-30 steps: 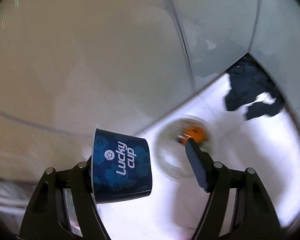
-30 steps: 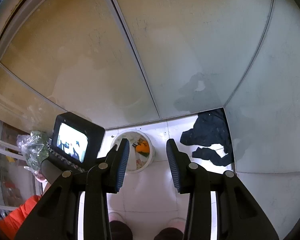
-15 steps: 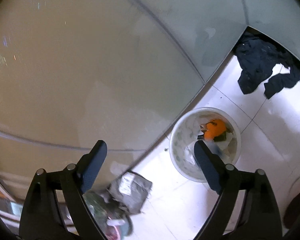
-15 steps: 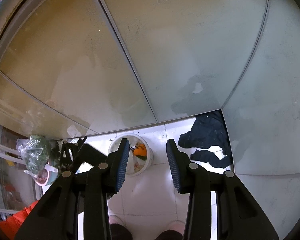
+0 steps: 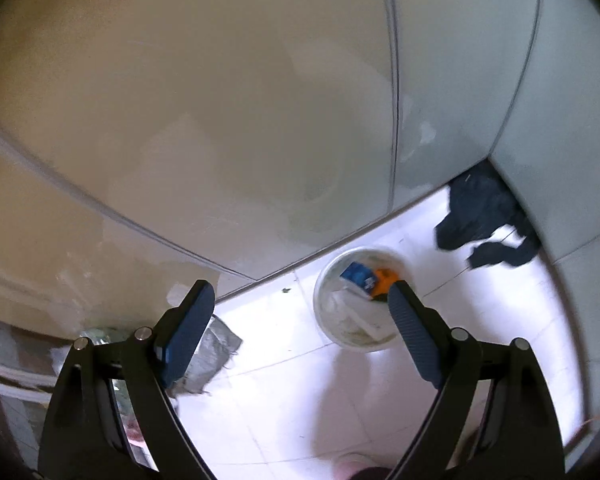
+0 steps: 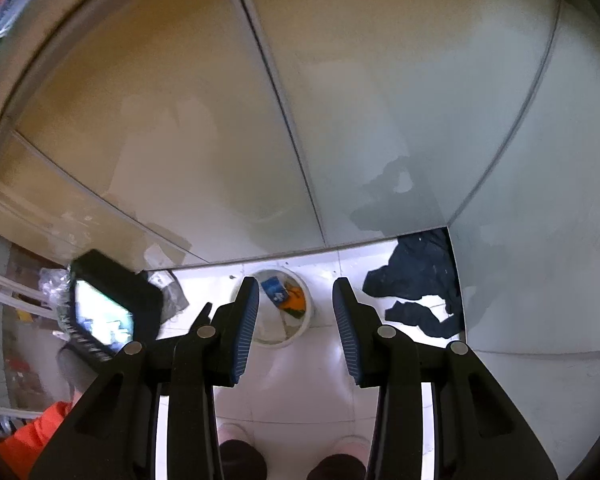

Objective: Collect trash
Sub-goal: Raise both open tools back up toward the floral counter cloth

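The blue printed paper cup (image 5: 358,274) already lies in the round white plastic bucket (image 5: 324,320) beside orange scrap, both the left gripper (image 5: 300,332) and right gripper (image 6: 296,320) gape empty, while a crumpled grey wrapper (image 5: 214,350) awaits collection.

One white bucket (image 5: 328,320) is sitting on the floor, holding one blue cup (image 5: 358,275) and one orange piece (image 5: 384,282). One dark cloth (image 5: 484,220) and one grey wrapper (image 5: 214,348) are lying nearby. Two feet (image 6: 236,446) are showing.
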Tool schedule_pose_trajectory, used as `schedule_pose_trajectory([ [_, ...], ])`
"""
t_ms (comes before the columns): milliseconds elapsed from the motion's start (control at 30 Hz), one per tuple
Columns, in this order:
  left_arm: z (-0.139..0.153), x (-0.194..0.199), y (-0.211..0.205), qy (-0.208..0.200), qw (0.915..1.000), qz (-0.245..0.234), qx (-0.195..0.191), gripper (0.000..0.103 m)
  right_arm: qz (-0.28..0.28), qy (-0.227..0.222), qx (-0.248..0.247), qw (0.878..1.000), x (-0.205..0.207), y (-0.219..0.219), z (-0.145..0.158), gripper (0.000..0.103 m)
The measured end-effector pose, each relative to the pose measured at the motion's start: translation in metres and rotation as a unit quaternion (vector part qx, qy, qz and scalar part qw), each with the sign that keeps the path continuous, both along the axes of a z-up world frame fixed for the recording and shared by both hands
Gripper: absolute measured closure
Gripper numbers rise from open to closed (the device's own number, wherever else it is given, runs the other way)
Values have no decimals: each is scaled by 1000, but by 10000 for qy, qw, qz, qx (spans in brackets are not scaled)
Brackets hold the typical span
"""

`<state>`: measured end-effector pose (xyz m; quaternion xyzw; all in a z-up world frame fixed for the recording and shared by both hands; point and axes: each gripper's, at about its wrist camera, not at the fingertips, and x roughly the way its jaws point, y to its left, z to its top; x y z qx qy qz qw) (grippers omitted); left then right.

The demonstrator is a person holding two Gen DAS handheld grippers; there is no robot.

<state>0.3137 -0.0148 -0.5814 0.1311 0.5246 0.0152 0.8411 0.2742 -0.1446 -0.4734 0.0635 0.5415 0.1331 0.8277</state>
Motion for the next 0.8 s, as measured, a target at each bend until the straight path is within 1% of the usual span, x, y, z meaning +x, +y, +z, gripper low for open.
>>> schedule_pose_trajectory([
  [33, 10, -2, 4, -19, 9999, 37, -113, 14, 26, -31, 12, 10000, -1, 3, 11, 68],
  [67, 34, -7, 12, -55, 9993, 122, -335, 14, 47, -58, 17, 10000, -2, 5, 19, 68],
  [133, 64, -12, 25, -115, 9979, 241, -590, 14, 110, -126, 5, 9999, -5, 11, 42, 68],
  [167, 91, -18, 34, -178, 9963, 347, -764, 14, 136, -159, -3, 9998, -7, 14, 52, 68],
  [200, 107, -21, 39, -219, 9953, 401, -858, 14, 159, -193, -11, 9997, -8, 17, 63, 68],
  [233, 133, -26, 47, -298, 9934, 484, -993, 14, 188, -236, -8, 9995, -11, 21, 77, 68],
  [367, 210, -42, 77, -606, 9864, 668, -1372, 14, 313, -426, -31, 9986, -24, 37, 137, 68],
  [400, 239, -50, 86, -753, 9839, 701, -1461, 14, 341, -480, -27, 9983, -27, 40, 150, 68],
  [433, 260, -54, 92, -870, 9824, 707, -1492, 14, 385, -578, -36, 9976, -32, 46, 169, 68],
  [467, 273, -55, 99, -949, 9816, 696, -1502, 14, 410, -653, -62, 9970, -35, 50, 184, 68],
  [500, 299, -61, 106, -1107, 9799, 683, -1511, 14, 428, -738, -94, 9963, -39, 55, 199, 68],
  [533, 318, -64, 112, -1231, 9783, 668, -1527, 14, 449, -848, -110, 9953, -43, 60, 218, 68],
  [567, 346, -70, 118, -1425, 9749, 636, -1589, 14, 460, -935, -107, 9945, -47, 64, 232, 68],
  [600, 367, -73, 125, -1562, 9719, 594, -1656, 14, 463, -1063, -95, 9932, -52, 69, 252, 68],
  [633, 381, -76, 133, -1651, 9699, 566, -1700, 14, 453, -1166, -97, 9921, -56, 73, 266, 68],
  [700, 422, -84, 145, -1959, 9634, 495, -1762, 14, 391, -1401, -144, 9893, -64, 82, 298, 68],
  [733, 439, -87, 151, -2122, 9599, 486, -1765, 14, 363, -1487, -141, 9881, -67, 86, 307, 68],
  [767, 451, -90, 155, -2221, 9577, 490, -1763, 14, 320, -1624, -99, 9861, -71, 90, 323, 68],
  [800, 471, -95, 161, -2413, 9525, 486, -1794, 14, 288, -1724, -45, 9846, -74, 90, 332, 68],
])
